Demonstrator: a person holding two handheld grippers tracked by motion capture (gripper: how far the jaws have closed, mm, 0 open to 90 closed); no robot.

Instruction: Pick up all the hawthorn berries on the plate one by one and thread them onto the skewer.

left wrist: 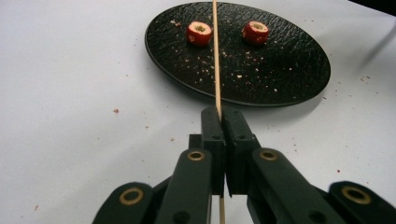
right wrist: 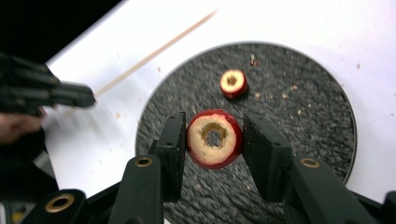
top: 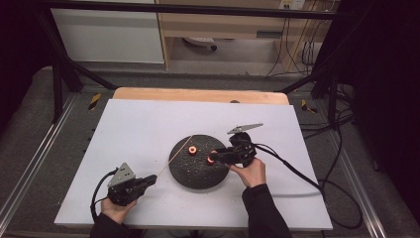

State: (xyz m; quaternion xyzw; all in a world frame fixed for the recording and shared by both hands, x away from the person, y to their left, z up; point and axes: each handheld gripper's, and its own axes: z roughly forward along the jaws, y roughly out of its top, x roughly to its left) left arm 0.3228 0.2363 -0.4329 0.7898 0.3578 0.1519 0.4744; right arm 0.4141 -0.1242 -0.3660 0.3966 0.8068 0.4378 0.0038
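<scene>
Fingers [left wrist: 212,135] of the left gripper [top: 148,181] press flat together on a thin wooden skewer [left wrist: 215,56], which runs up between them and out over the near rim of a round black plate [left wrist: 280,79]; the stick is pinched near its rear end, apparently so its long free point can be aimed at the fruit. Across the white table [top: 138,129], the right gripper [right wrist: 214,140] stands with its jaws parted around a red cored fruit slice [right wrist: 215,138], the left pad touching or almost touching the skin and the right pad [right wrist: 261,140] a little clear of it. Whether the slice is gripped or merely bracketed cannot be told, though the hollow centre faces the camera, a pose that would suit threading it onto the stick. A 2nd, smaller-looking slice [right wrist: 233,83] lies farther back on the plate, apart from both tools, among scattered crumbs. Seen from above, the skewer's tip [top: 189,137] reaches past the plate's upper left edge while the bracketed slice [top: 211,159] sits near the plate's right side, so point and hole are not yet lined up.
</scene>
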